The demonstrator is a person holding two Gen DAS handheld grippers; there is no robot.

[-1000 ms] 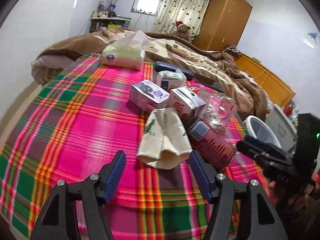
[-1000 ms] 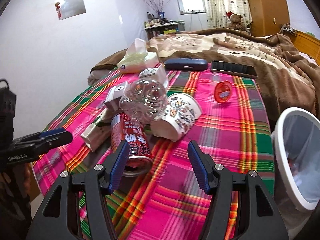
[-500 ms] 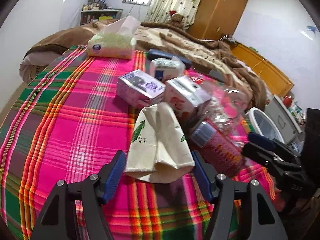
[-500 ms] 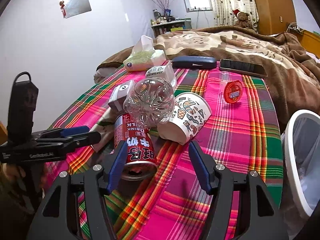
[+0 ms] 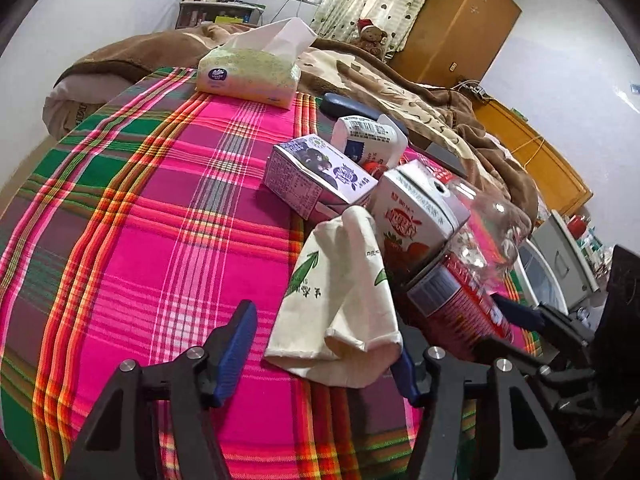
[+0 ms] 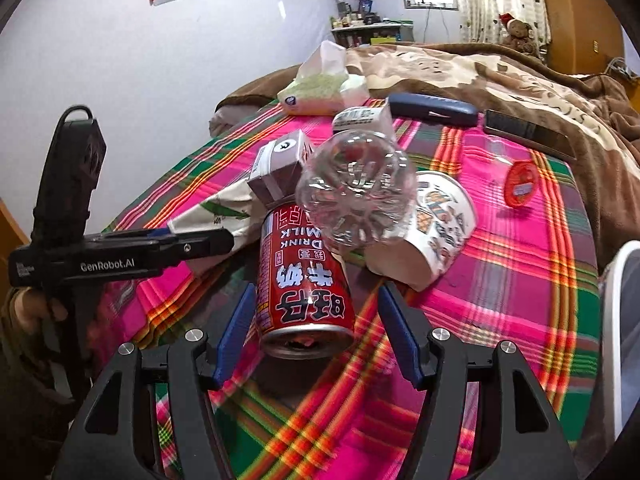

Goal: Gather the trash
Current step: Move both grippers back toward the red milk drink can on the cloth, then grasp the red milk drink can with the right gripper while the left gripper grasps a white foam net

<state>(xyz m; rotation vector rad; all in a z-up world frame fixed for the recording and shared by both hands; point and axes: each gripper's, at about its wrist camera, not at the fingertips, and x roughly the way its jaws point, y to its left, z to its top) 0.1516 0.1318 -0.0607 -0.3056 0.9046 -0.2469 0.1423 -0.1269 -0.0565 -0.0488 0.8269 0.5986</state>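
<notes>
Right tool (image 6: 316,332) astride empty can (image 6: 306,280)

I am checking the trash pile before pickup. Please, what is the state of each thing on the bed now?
Left gripper: open, around the paper bag's end.
Right gripper: open, around the can's end.
Paper bag: flattened, lying down.
Red milk can: on its side, opened.
Clear bottle: lying on the can.
Paper cup: tipped over.
Tissue pack: open, a tissue sticking out.
</notes>
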